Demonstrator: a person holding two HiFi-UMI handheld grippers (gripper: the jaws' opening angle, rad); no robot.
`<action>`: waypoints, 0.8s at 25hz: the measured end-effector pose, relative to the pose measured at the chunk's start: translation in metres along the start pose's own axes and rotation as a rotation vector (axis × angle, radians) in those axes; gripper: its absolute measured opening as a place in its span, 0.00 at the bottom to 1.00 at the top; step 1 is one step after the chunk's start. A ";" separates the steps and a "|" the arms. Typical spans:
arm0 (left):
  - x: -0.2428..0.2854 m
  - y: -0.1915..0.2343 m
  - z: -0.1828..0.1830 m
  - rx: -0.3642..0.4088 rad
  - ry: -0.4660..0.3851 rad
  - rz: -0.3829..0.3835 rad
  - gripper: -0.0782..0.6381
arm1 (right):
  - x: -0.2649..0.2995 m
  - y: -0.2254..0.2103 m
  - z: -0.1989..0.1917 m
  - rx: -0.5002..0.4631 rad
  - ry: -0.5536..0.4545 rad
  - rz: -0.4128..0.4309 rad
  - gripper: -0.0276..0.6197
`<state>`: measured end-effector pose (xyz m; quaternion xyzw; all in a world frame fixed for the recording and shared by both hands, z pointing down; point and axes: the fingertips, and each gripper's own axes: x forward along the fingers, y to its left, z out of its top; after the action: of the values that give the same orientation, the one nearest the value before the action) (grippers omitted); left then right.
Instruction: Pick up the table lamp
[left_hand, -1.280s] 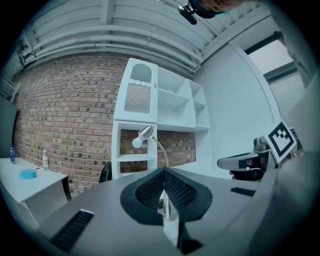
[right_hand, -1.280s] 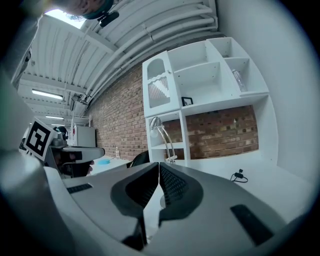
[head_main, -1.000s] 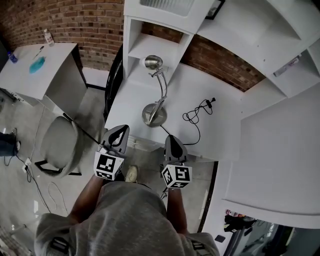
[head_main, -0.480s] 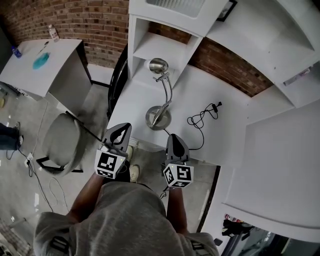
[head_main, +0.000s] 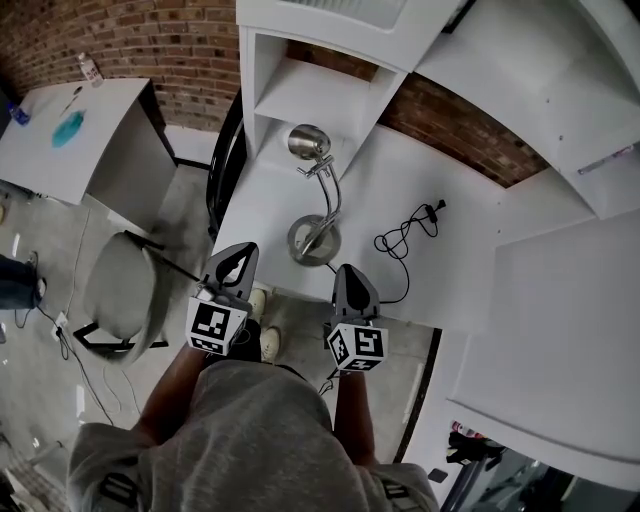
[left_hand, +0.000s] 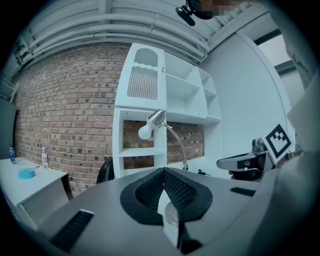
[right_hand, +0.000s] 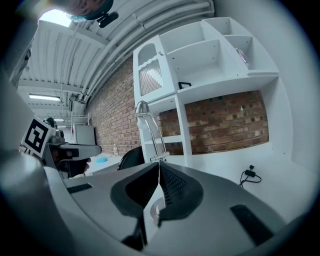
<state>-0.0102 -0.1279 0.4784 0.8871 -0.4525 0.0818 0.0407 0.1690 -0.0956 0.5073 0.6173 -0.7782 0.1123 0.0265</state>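
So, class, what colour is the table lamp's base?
The lamp base is silvery metal, clearest in the head view.

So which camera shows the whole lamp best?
The head view: the table lamp shows whole from above, with base, curved neck and shade. The left gripper view shows its bulb and neck, base mostly hidden. The right gripper view shows mainly the neck.

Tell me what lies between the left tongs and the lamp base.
Only bare white desk, as the head view shows, between the left tongs and the table lamp's base.
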 end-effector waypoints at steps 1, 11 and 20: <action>0.004 0.001 0.000 -0.004 0.002 -0.005 0.11 | 0.004 -0.001 -0.001 0.004 0.003 -0.002 0.08; 0.039 0.011 -0.006 -0.014 0.026 -0.056 0.11 | 0.038 -0.001 -0.005 -0.034 0.017 0.017 0.08; 0.053 0.027 -0.014 -0.026 0.044 -0.055 0.11 | 0.066 -0.001 -0.007 -0.063 0.027 0.012 0.08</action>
<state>-0.0030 -0.1841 0.5015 0.8966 -0.4280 0.0943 0.0642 0.1536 -0.1571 0.5266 0.6098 -0.7847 0.0962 0.0559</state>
